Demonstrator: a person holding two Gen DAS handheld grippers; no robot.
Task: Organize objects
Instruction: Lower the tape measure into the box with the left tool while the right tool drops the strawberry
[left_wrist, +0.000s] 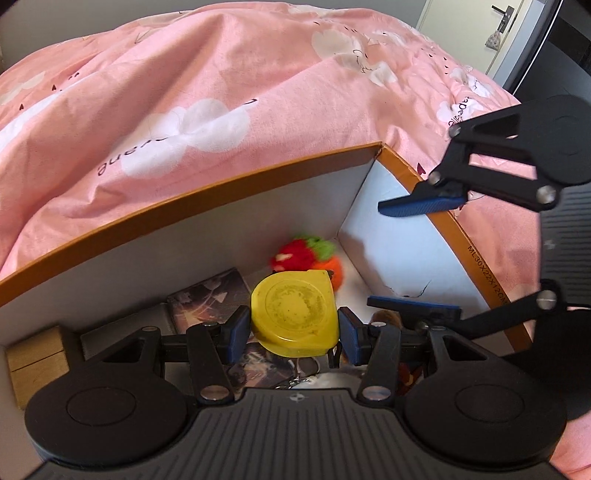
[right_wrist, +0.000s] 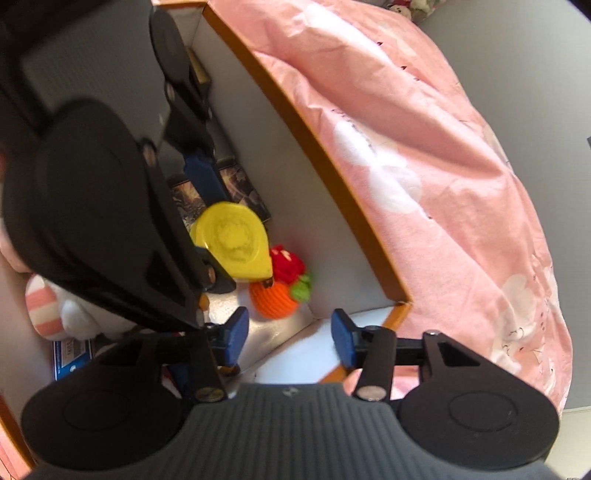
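Observation:
My left gripper (left_wrist: 294, 334) is shut on a yellow tape measure (left_wrist: 295, 314) and holds it inside a white cardboard box with an orange rim (left_wrist: 184, 201). The tape measure also shows in the right wrist view (right_wrist: 232, 240), held above the box floor. My right gripper (right_wrist: 290, 338) is open and empty over the box's near corner; in the left wrist view it (left_wrist: 417, 254) hangs at the right, above the box wall. Red and orange knitted fruits (right_wrist: 280, 284) lie in the box corner, just beyond the tape measure.
The box (right_wrist: 295, 114) sits on a pink duvet (left_wrist: 221, 92). Inside lie a dark picture card (left_wrist: 210, 299), a wooden block (left_wrist: 37, 354), a pink-striped plush toy (right_wrist: 55, 310) and a blue-edged card (right_wrist: 70, 358). A door (left_wrist: 498, 29) is far right.

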